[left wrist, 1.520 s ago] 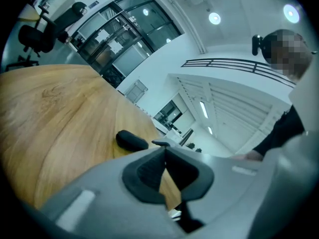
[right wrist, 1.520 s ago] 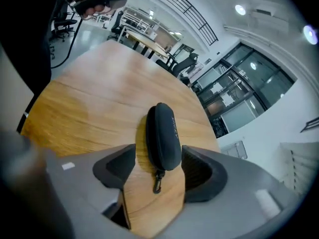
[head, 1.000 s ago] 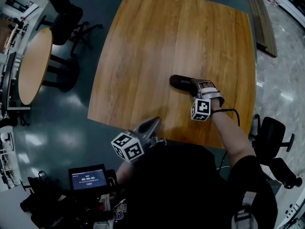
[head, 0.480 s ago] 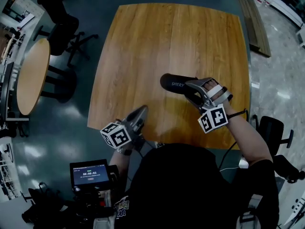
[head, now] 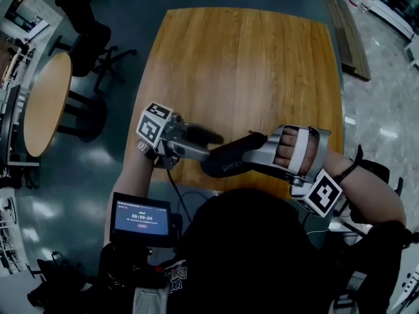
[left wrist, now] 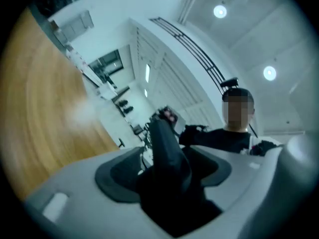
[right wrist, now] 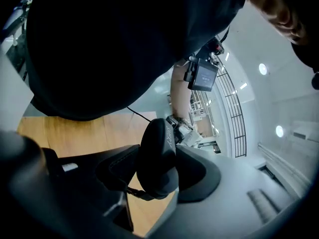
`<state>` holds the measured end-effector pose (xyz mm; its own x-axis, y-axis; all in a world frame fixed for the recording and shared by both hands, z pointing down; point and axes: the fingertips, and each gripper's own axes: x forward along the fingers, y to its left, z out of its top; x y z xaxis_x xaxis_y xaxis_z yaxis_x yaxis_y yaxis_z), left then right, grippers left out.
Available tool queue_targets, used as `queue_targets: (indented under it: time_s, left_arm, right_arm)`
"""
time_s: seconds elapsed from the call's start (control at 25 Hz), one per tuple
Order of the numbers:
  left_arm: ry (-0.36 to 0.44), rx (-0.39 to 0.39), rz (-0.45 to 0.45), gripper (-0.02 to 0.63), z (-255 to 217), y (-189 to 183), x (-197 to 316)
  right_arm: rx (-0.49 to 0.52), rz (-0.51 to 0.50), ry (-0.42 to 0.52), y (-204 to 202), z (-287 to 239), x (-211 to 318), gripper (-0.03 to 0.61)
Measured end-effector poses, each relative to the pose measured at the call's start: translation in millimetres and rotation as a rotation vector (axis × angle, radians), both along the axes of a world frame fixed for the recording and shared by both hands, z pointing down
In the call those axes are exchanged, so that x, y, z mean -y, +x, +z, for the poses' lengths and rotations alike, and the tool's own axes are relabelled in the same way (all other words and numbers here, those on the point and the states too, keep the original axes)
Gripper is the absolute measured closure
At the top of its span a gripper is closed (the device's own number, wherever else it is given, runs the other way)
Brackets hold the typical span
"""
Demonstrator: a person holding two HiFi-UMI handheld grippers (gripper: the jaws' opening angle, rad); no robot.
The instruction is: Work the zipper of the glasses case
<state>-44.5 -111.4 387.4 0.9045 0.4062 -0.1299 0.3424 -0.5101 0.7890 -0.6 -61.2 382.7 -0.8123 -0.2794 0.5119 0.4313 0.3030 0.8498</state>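
A black glasses case [head: 226, 161] hangs in the air over the near edge of the wooden table [head: 249, 64]. My right gripper [head: 249, 150] is shut on its right end, and its jaws have just closed a little further on it. In the right gripper view the case [right wrist: 157, 156] fills the jaws, and a zipper pull [right wrist: 130, 192] dangles below it. My left gripper [head: 208, 136] points right at the case's left end. Its jaws have just been opening and now stand wide, with the case [left wrist: 167, 148] edge-on between them and pad surface showing on both sides.
A round table [head: 46, 90] and a dark chair [head: 88, 31] stand at the left, another chair [head: 376, 175] at the right. A small screen [head: 144, 218] sits by my left side. A person [left wrist: 237, 128] is in the background of the left gripper view.
The right gripper has lifted the case off the table and brought it toward my body. The left gripper has risen from the table's near edge, swung level toward the case and opened.
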Motion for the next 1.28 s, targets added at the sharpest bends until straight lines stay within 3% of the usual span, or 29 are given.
queue_targets:
  time_s: [0.12, 0.28, 0.36, 0.44, 0.56, 0.64, 0.72, 0.8, 0.88, 0.96, 1.04, 1.16, 1.28]
  left_arm:
    - [0.049, 0.064, 0.241, 0.305, -6.3, 20.7, -39.3]
    - [0.08, 0.12, 0.397, 0.313, -3.7, 40.4, -71.0]
    - [0.095, 0.124, 0.399, 0.32, 3.4, 45.5, -75.9]
    - [0.079, 0.11, 0.342, 0.333, 4.3, 46.2, -70.9]
    - [0.087, 0.065, 0.241, 0.341, 4.0, 46.7, -60.3]
    - [0.125, 0.083, 0.199, 0.342, 10.7, 46.6, -56.7]
    - [0.193, 0.144, 0.195, 0.342, 22.8, 41.6, -56.6]
    - [0.296, 0.239, 0.234, 0.342, 35.2, 32.4, -61.0]
    - [0.403, 0.319, 0.291, 0.344, 40.2, 25.2, -68.1]
    - [0.506, 0.37, 0.339, 0.344, 39.1, 24.6, -74.3]
    - [0.611, 0.419, 0.384, 0.344, 38.5, 26.4, -78.2]
    - [0.747, 0.518, 0.456, 0.344, 44.7, 25.0, -81.3]
    - [0.816, 0.594, 0.508, 0.344, 54.3, 24.8, -81.3]
  right_arm:
    - [-0.018, -0.039, 0.03, -5.1, -3.4, -7.4, 0.353]
    - [-0.069, -0.103, 0.063, -6.0, 0.2, -18.9, 0.353]
    - [-0.099, -0.114, 0.074, -2.6, 5.8, -20.3, 0.353]
    - [-0.113, -0.097, 0.069, -2.5, 8.7, -17.0, 0.351]
    - [-0.093, -0.044, -0.017, -0.7, 5.0, -12.9, 0.331]
    - [-0.057, 0.021, -0.156, 11.3, -0.6, -12.1, 0.315]
    - [-0.021, 0.121, -0.422, 28.5, -9.6, -9.1, 0.32]
    - [0.009, 0.199, -0.718, 39.6, -24.6, 1.3, 0.415]
    - [0.034, 0.19, -0.923, 38.0, -39.6, 14.4, 0.414]
    - [0.004, 0.174, -1.143, 32.9, -41.7, 17.9, 0.426]
    - [-0.106, 0.196, -1.352, 31.7, -31.5, 15.6, 0.428]
    - [-0.184, 0.193, -1.506, 21.1, -23.5, 20.4, 0.428]
    - [-0.207, 0.186, -1.583, 9.8, -23.9, 19.4, 0.44]
